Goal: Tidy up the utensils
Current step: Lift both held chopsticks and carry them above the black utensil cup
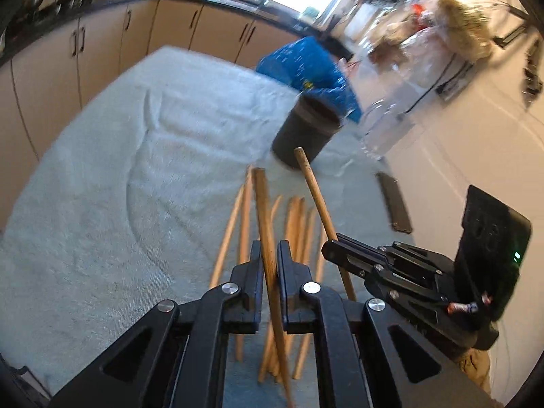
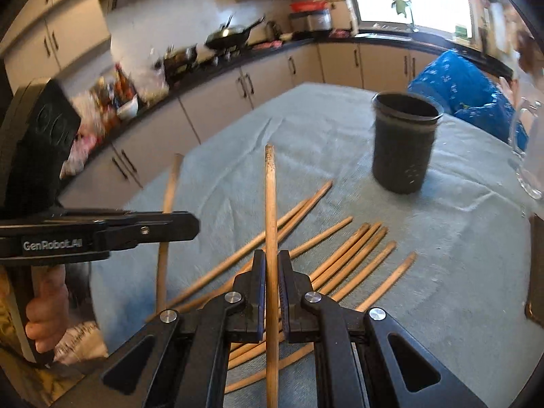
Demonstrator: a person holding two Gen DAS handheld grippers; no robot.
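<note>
Gripping one chopstick (image 1: 267, 238) each, both fingers (image 2: 258, 278); black cup (image 2: 404, 146) interior unreadable.

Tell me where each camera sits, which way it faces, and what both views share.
Left wrist: on the left claw, facing along its held chopstick toward the black cup; the right claw shows at right.
Right wrist: on the right claw, facing across the cloth toward the kitchen counter; the left claw and a hand show at left.
Shared: the cup, the loose chopsticks, the blue bag.
</note>
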